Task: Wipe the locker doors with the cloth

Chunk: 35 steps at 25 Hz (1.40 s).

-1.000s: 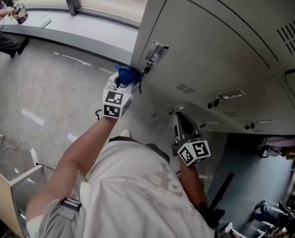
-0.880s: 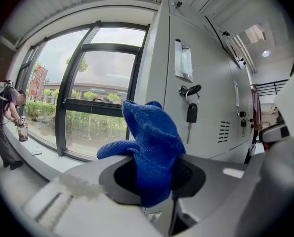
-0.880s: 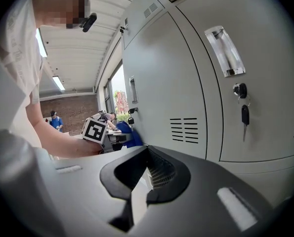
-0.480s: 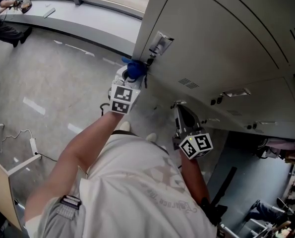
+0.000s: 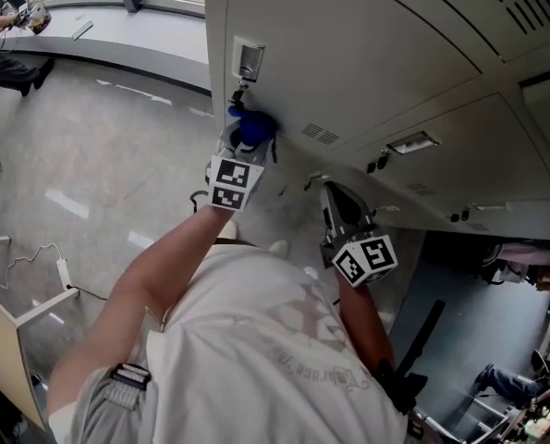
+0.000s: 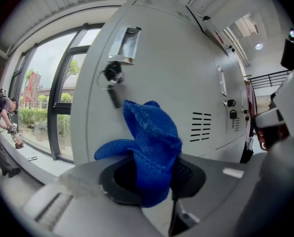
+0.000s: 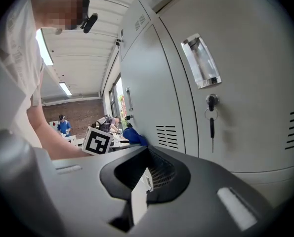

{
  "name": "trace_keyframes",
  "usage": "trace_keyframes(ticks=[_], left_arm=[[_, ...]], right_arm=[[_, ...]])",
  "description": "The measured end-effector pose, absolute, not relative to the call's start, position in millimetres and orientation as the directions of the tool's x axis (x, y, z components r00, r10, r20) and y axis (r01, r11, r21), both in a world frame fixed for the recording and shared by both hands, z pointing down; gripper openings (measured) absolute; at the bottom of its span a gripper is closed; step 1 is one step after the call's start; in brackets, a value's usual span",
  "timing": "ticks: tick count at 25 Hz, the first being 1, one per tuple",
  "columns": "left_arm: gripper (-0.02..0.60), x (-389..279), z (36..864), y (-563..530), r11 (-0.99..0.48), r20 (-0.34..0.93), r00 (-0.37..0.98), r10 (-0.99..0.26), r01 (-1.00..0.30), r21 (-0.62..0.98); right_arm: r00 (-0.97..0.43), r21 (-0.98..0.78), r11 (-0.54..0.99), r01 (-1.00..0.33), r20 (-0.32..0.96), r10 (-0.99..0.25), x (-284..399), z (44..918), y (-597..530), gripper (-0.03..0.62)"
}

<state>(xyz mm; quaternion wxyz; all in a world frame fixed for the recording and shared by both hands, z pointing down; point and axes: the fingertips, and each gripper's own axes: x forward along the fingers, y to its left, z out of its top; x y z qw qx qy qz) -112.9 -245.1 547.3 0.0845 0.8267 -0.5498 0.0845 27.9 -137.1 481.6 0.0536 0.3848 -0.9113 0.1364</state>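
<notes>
My left gripper (image 5: 248, 141) is shut on a bunched blue cloth (image 5: 253, 129) and holds it against a grey locker door (image 5: 367, 54), just below the door's handle recess (image 5: 248, 60) and its key lock. In the left gripper view the cloth (image 6: 151, 142) sticks up from the shut gripper (image 6: 154, 179) in front of the door (image 6: 186, 68), with the lock and hanging key (image 6: 112, 83) to its upper left. My right gripper (image 5: 336, 203) hangs lower and to the right, shut with nothing in it, close to the lower lockers. In the right gripper view that gripper (image 7: 144, 181) faces a door with a key (image 7: 211, 115).
Vent slots (image 5: 321, 135) sit right of the cloth. More locker doors with latches and padlocks (image 5: 376, 165) run to the right. The floor lies to the left, with cables (image 5: 34, 276) on it. A person (image 5: 2, 35) stands by the window ledge at far left.
The left gripper has kept the cloth on the door by the lock and slid it slightly to just under the handle. The right gripper has barely moved.
</notes>
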Motion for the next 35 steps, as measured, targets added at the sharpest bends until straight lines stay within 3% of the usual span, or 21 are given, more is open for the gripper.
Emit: trace_keyframes(ticks=[18,26,35], left_arm=[[0.123,47.7,558.1,-218.9,-0.624,0.291,0.603,-0.742,-0.781,0.029],[0.124,58.0,504.1,-206.8,-0.647,0.164,0.633,-0.757,-0.762,-0.043],[0.123,73.6,500.8,-212.8,-0.713,0.157,0.697,-0.7,-0.694,-0.096]], right_arm=[[-0.705,-0.227,0.669,-0.708,0.181,-0.685,93.5,482.9,-120.7,0.006],[-0.708,-0.252,0.664,-0.704,0.171,-0.685,101.0,487.6,-121.6,0.006],[-0.705,-0.262,0.658,-0.706,0.165,-0.69,104.4,487.1,-121.8,0.007]])
